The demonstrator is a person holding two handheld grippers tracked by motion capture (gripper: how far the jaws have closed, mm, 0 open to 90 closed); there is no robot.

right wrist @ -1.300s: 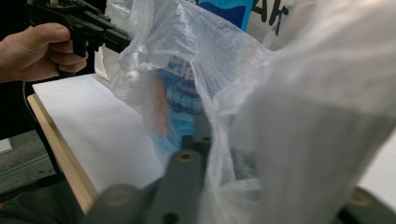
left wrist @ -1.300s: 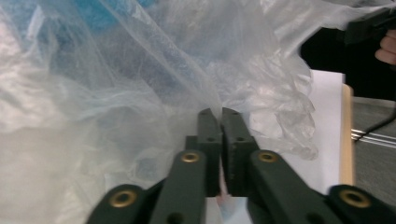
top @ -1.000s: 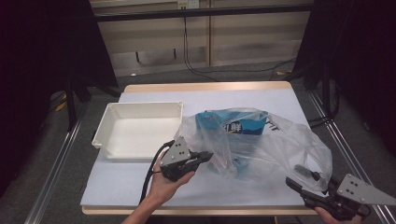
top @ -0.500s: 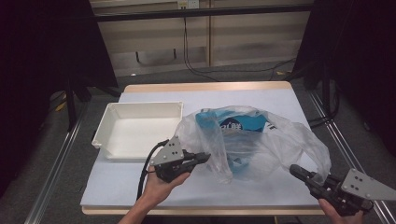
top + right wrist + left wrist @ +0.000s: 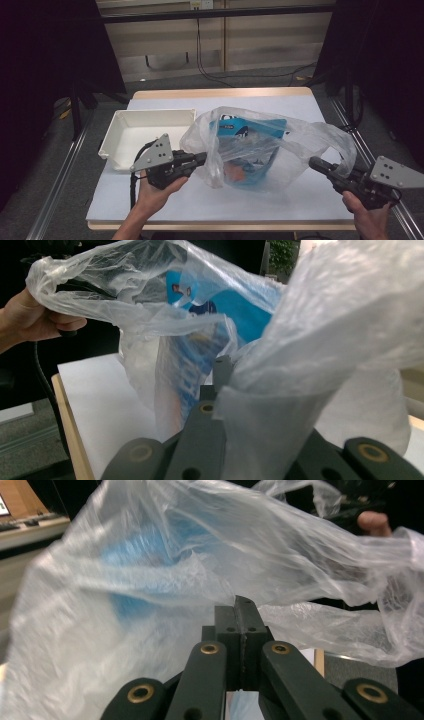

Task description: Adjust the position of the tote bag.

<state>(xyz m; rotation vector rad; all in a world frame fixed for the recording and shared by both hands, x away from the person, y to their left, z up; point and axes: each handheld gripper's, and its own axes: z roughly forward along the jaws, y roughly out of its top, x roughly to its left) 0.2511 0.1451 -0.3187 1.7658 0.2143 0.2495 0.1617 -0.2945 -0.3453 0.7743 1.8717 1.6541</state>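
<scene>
With both grippers pinching the clear bag (image 5: pixel 280 150) at mid-table, the left gripper (image 5: pixel 200 159) clamped on its left handle and the right gripper (image 5: pixel 316 163) on the right, the mouth should be pulled apart evenly and gently so the film doesn't tear. Beside it sits a white tray (image 5: pixel 125 120). Film drapes over the right jaws, and the blue packet (image 5: pixel 250 131) inside is blurred.

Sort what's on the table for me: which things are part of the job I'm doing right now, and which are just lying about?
Part of the job:
- plastic bag, pinched on both sides
- blue packet inside the bag
- left gripper, shut on the bag
- right gripper, the bag's film draped over its jaws

Just lying about:
- white tray, beside the bag, nothing in it
</scene>
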